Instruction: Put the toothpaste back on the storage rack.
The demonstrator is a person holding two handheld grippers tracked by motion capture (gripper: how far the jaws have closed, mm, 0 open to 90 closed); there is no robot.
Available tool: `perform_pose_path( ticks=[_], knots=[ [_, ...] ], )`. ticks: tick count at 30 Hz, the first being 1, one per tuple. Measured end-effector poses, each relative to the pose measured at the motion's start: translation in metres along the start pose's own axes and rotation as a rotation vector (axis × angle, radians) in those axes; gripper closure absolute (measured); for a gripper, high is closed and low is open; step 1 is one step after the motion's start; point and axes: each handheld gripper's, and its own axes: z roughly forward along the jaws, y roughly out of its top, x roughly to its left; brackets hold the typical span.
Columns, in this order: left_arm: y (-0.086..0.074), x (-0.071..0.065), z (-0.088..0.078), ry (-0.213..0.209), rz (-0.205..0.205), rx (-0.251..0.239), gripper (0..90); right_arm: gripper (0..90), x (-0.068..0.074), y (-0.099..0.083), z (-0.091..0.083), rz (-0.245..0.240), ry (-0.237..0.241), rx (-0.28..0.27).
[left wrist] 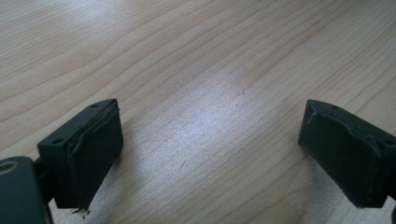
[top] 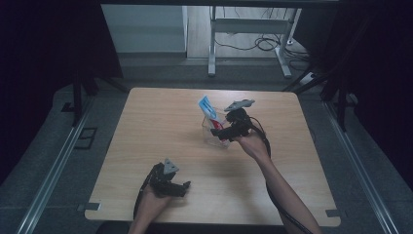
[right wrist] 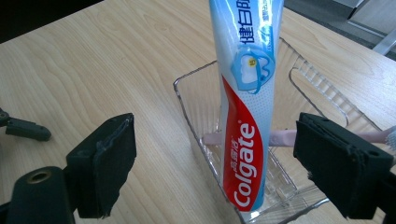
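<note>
A Colgate tube (right wrist: 247, 116), glossy plastic in white, pale blue and red, stands cap-down and leaning in a clear plastic bin (right wrist: 196, 100) with thin ribbed walls. A pink toothbrush (right wrist: 285, 137) lies across the bin's floor behind the tube. The bin sits on the far middle of the table (top: 160, 122), a pale wood-grain top with rounded corners and a soft sheen where light falls on it.

The right gripper (right wrist: 215, 158) hovers just before the bin, its jaws spread wide to either side of the tube and touching nothing; the pads (right wrist: 112, 163) are matte black with rough, frayed edges. In the high view this gripper (top: 229, 127) is at the bin's right side, a grey three-cornered plate on top.

The left gripper (top: 181, 188) rests low near the table's near edge, well apart from the bin, jaws spread over bare wood.

Around the table lie grey floor (top: 48, 146), metal rails (top: 53, 170), dark curtains (top: 44, 44), and beyond it a white desk frame (top: 253, 29) with loose cables (top: 263, 44).
</note>
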Motion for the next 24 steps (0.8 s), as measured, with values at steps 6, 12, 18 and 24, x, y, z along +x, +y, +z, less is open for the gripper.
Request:
perform_pose_path(
  ticks=[6, 12, 18, 24],
  knots=[
    [0.0, 0.0, 0.0, 0.0, 0.0, 0.0, 6.4, 12.9, 0.002, -0.002, -0.005, -0.007, 0.004, -0.008],
    [0.0, 0.0, 0.0, -0.001, 0.0, 0.002, 6.4, 12.9, 0.003, -0.007, -0.01, -0.011, 0.008, -0.011],
    [0.0, 0.0, 0.0, -0.001, 0.001, 0.002, 6.4, 12.9, 0.002, -0.014, -0.014, -0.002, 0.011, -0.01],
    [0.0, 0.0, 0.0, -0.001, 0.0, 0.002, 6.4, 13.0, -0.001, -0.021, -0.02, 0.005, 0.007, -0.012]
  ],
)
